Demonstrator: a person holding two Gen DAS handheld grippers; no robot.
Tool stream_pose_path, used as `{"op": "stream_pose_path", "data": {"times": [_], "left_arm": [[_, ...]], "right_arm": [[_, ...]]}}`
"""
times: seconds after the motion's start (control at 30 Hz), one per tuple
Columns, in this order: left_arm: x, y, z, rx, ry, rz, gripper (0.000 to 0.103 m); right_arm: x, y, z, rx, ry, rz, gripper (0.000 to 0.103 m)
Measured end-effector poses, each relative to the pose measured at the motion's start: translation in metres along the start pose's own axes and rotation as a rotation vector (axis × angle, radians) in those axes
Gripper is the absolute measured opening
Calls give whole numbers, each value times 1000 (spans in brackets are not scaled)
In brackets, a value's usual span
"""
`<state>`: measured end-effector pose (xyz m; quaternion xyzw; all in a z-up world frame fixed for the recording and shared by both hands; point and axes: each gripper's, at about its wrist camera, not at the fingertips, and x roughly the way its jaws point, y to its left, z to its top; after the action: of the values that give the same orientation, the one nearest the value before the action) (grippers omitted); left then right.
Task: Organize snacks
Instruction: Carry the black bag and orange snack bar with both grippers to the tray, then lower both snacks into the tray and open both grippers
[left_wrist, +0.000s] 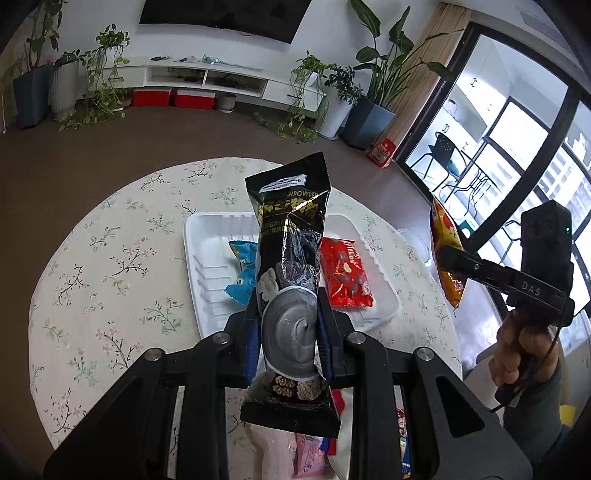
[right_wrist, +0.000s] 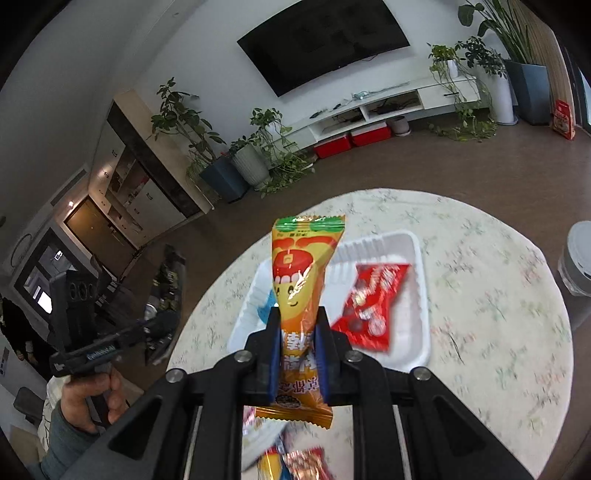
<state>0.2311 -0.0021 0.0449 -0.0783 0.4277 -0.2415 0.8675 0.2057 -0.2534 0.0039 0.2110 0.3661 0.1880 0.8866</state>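
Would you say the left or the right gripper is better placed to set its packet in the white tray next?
Left, probably: its black packet hangs directly over the white tray, whereas the right gripper's orange packet sits nearer the tray's edge.

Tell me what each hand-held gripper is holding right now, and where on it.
Left hand-held gripper clamps the black snack packet across its lower half. Right hand-held gripper clamps the orange snack packet across its lower half, too.

A home living room — wall television (right_wrist: 325, 40), low white media console (left_wrist: 207, 79), potted plants (left_wrist: 376, 74) along the wall
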Motion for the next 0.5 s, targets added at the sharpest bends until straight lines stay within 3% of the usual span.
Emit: {"op": "stream_pose_path", "data": {"times": [0.33, 0.5], "left_arm": [[89, 17, 5, -30, 85, 115, 23], [113, 19, 4, -22, 99, 134, 23]], "right_arm": [[105, -15, 20, -10, 141, 2, 18], [131, -21, 13, -33, 172, -23, 18]]}}
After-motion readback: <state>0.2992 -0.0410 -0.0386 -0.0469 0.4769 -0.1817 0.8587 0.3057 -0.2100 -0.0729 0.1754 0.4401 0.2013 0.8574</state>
